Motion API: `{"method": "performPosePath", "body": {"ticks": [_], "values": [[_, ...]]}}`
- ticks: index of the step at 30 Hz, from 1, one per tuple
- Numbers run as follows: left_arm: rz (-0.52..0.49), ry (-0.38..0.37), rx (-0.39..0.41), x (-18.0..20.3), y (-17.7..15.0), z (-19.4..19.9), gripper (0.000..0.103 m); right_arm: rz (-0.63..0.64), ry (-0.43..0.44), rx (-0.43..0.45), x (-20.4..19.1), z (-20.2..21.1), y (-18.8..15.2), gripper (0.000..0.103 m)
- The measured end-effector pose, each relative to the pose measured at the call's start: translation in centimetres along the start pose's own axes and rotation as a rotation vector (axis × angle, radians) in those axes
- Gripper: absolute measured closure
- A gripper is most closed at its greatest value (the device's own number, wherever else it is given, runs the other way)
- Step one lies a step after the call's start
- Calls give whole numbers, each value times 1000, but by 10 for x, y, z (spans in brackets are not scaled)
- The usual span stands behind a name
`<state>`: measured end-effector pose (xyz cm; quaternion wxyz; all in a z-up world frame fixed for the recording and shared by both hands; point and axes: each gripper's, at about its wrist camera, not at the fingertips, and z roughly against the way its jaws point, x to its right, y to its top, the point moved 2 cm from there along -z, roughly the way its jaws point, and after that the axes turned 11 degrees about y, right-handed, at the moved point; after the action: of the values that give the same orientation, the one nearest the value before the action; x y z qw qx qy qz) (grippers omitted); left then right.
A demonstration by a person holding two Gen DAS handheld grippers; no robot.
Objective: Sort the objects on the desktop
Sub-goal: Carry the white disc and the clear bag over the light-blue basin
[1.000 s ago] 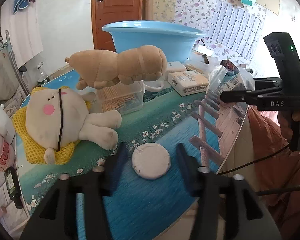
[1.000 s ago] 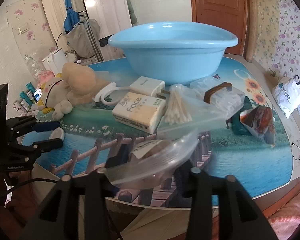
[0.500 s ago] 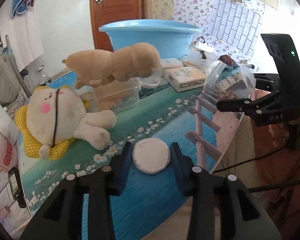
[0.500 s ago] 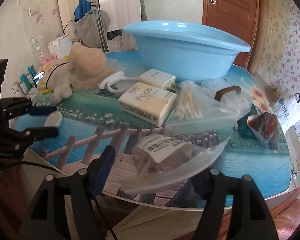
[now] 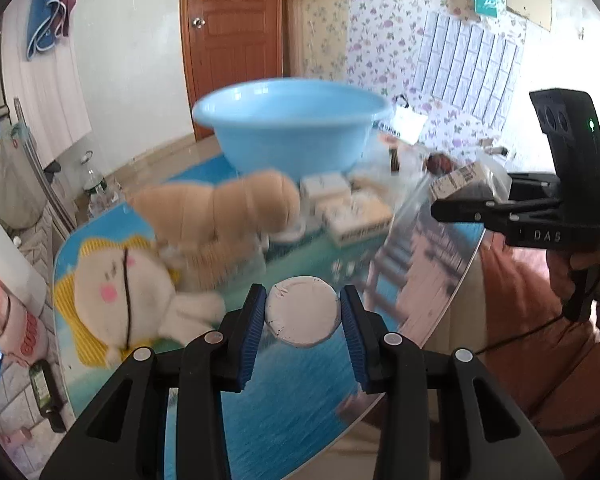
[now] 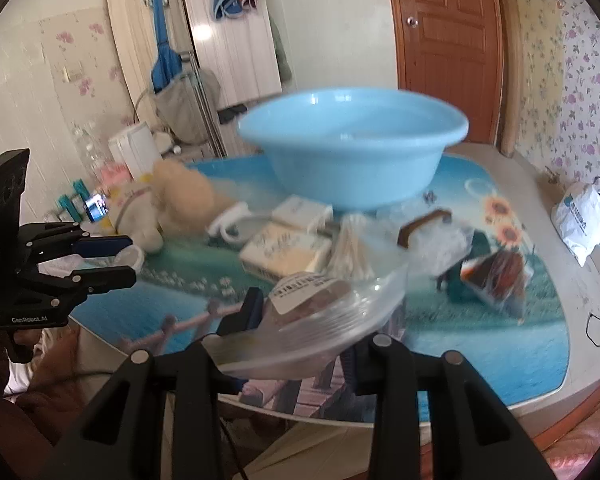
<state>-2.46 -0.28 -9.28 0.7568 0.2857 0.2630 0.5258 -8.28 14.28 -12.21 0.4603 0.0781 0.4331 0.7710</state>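
The left tongs squeeze the white round pad; the right tongs, just closing, pinch the clear bag, over the desk's near edge. Next, carry both to the blue tub.

Wrist cams, angled down, shared basin

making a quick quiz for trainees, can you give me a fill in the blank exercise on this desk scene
1. The left gripper is shut on a round ____ disc.
2. The right gripper holds a clear plastic ____ with a labelled brown item inside.
3. The large basin on the table is light ____.
4. The basin stands in front of a brown wooden ____.

Missing words: white; bag; blue; door
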Motion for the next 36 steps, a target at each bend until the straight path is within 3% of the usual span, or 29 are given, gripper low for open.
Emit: {"method": "performPosePath", "body": {"ticks": [14, 19, 27, 36], "values": [[108, -67, 52, -8, 67, -2, 66, 21, 69, 113, 8, 8, 68, 69], [92, -75, 65, -2, 93, -14, 66, 39, 81, 139, 16, 1, 90, 69], [73, -95, 55, 5, 131, -47, 66, 25, 57, 164, 47, -11, 107, 69], [51, -101, 51, 17, 168, -88, 66, 5, 36, 128, 80, -26, 112, 69]]}}
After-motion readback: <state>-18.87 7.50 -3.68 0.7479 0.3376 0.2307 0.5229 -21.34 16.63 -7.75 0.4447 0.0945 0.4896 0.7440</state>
